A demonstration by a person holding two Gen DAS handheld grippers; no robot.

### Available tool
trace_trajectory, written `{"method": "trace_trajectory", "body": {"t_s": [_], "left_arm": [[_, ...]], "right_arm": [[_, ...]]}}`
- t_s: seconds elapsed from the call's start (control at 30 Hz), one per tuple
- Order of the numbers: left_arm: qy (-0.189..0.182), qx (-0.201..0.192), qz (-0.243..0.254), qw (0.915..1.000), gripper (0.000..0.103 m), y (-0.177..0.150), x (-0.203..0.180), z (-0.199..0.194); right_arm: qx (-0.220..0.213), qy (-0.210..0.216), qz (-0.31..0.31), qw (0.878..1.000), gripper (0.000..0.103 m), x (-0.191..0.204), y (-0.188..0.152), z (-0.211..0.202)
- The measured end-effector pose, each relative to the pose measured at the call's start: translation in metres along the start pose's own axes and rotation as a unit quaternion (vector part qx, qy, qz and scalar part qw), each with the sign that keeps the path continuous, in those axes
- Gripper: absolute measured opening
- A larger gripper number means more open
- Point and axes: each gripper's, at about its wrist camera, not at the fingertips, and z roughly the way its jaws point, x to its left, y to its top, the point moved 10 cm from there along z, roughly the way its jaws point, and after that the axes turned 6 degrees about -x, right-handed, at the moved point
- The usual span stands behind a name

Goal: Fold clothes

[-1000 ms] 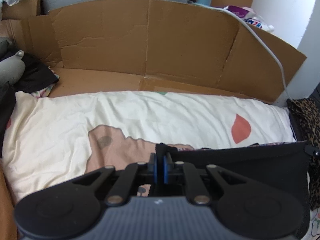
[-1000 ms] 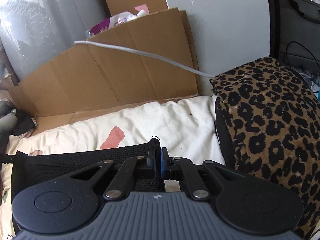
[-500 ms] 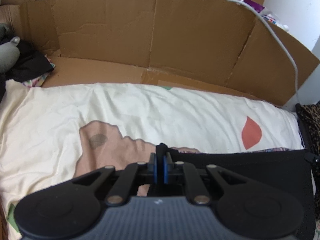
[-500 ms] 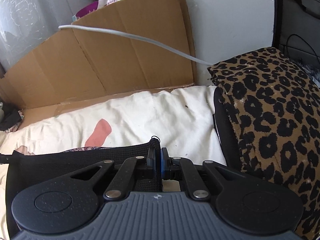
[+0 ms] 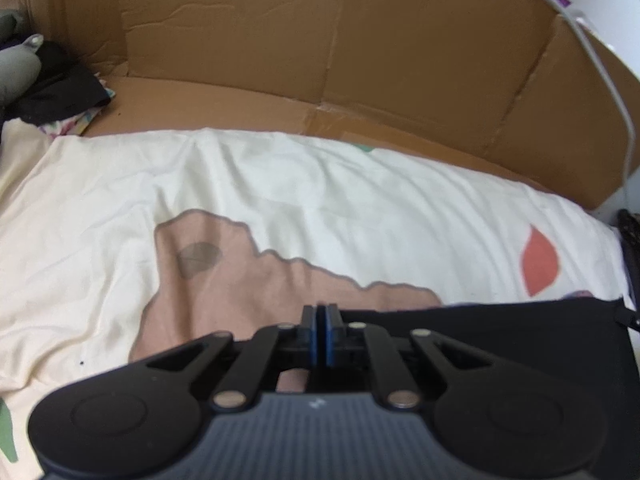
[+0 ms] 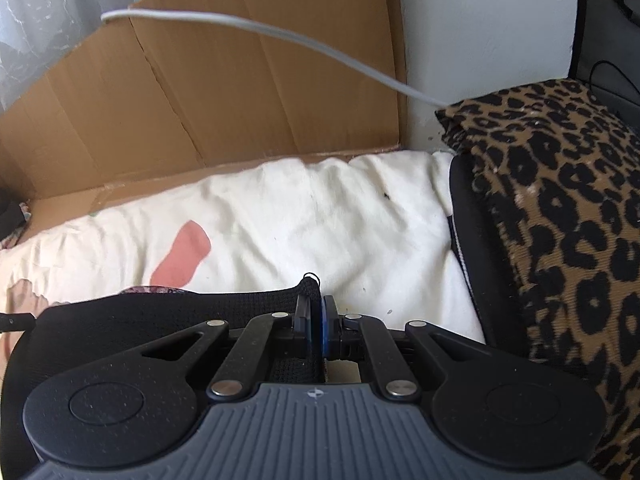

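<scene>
Left wrist view: black garment edge is pinched by both jaws, mid-fold; laying it flat on the bed is needed next.

Both the left gripper and right gripper angle downward, fingers seemingly pinched together.

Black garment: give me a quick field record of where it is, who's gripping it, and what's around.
garment: black knit garment, top edge stretched between both grippers
left gripper: shut on the garment's left corner
right gripper: shut on the garment's right corner
surface: cream printed sheet
right side: leopard-print cloth over a dark cushion
behind: cardboard, grey cable
</scene>
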Motion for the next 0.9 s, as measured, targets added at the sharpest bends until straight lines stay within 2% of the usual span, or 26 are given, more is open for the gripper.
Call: {"method": "trace_trajectory", "body": {"t_s": [0.17,0.2,0.27,0.37,0.57,0.7,0.9], "left_arm": [[0.013,0.003,-0.013,0.9998,0.000,0.002,0.018,0.006],[0.014,-0.001,-0.013,0.9998,0.002,0.003,0.020,0.002],[0.009,-0.007,-0.005,0.9999,0.003,0.007,0.021,-0.008],[0.005,-0.011,0.020,0.9997,0.005,0.010,0.016,-0.027],[-0.037,-0.020,0.066,0.9970,0.012,0.008,-0.021,-0.071],[-0.079,-0.009,0.089,0.9929,0.012,-0.005,-0.054,-0.095],[-0.078,-0.005,0.109,0.9910,0.015,-0.019,-0.086,-0.107]], "right_arm": [[0.009,0.002,0.009,1.000,0.006,-0.001,0.000,0.006],[0.002,0.002,0.011,1.000,0.007,-0.002,0.004,0.002],[-0.018,-0.007,0.011,1.000,0.016,-0.008,0.014,-0.009],[-0.031,0.006,0.043,0.999,0.020,-0.017,0.024,-0.025],[-0.042,0.048,0.060,0.996,0.024,-0.022,0.016,-0.071],[-0.034,0.068,0.035,0.997,0.024,-0.021,0.000,-0.089],[-0.037,0.083,0.020,0.996,0.026,-0.032,-0.019,-0.122]]}}
